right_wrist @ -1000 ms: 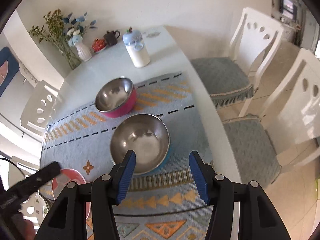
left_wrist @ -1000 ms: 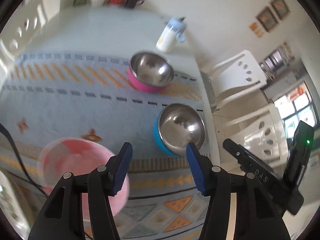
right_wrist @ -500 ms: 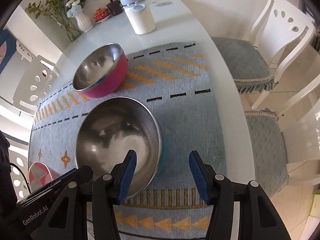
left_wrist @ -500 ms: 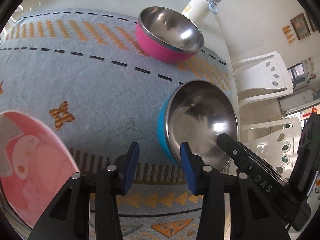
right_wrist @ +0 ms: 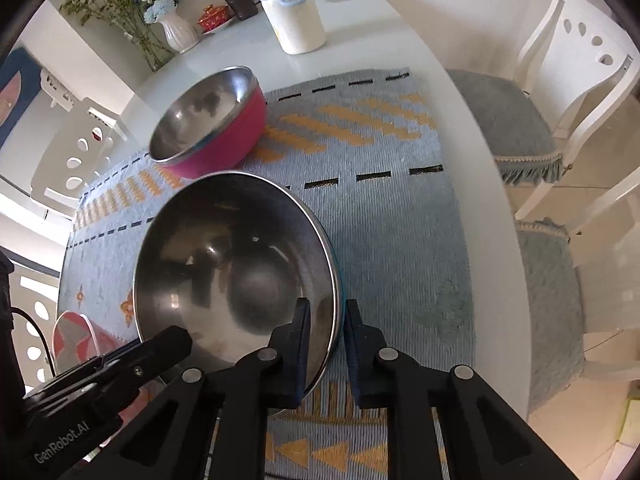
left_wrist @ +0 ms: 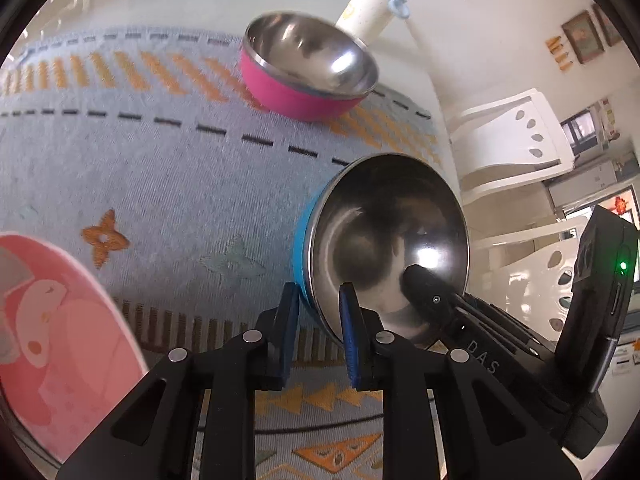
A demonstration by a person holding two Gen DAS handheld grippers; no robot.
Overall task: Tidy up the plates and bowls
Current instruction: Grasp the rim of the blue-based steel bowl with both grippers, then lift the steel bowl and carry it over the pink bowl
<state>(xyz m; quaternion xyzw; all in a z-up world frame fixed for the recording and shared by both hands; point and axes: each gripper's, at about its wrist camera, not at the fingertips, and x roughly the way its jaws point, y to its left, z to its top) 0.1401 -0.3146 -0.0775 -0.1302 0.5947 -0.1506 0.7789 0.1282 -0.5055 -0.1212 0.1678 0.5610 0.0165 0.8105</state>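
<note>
A blue bowl with a steel inside [left_wrist: 384,240] [right_wrist: 240,264] rests on the woven mat. My left gripper [left_wrist: 318,308] straddles its near-left rim. Its jaws are closing, with one pad against the blue wall and the other against the steel inside. My right gripper [right_wrist: 326,312] is shut on the rim of the opposite side, and its dark finger [left_wrist: 424,284] shows inside the bowl. A pink bowl with a steel inside [left_wrist: 308,76] [right_wrist: 212,120] stands farther back. A pink cartoon plate [left_wrist: 52,328] [right_wrist: 74,340] lies at the near left.
The blue-and-orange mat [left_wrist: 160,184] covers a white table [right_wrist: 460,128]. A white bottle with a blue lid [right_wrist: 294,16] stands behind the pink bowl, and a vase of flowers [right_wrist: 176,28] beside a small teapot. White chairs [right_wrist: 580,60] stand along the table's right edge.
Both grippers came down onto the blue bowl and closed from wide open onto its rim, the left on one side and the right on the other. The bowl looms much larger now.
</note>
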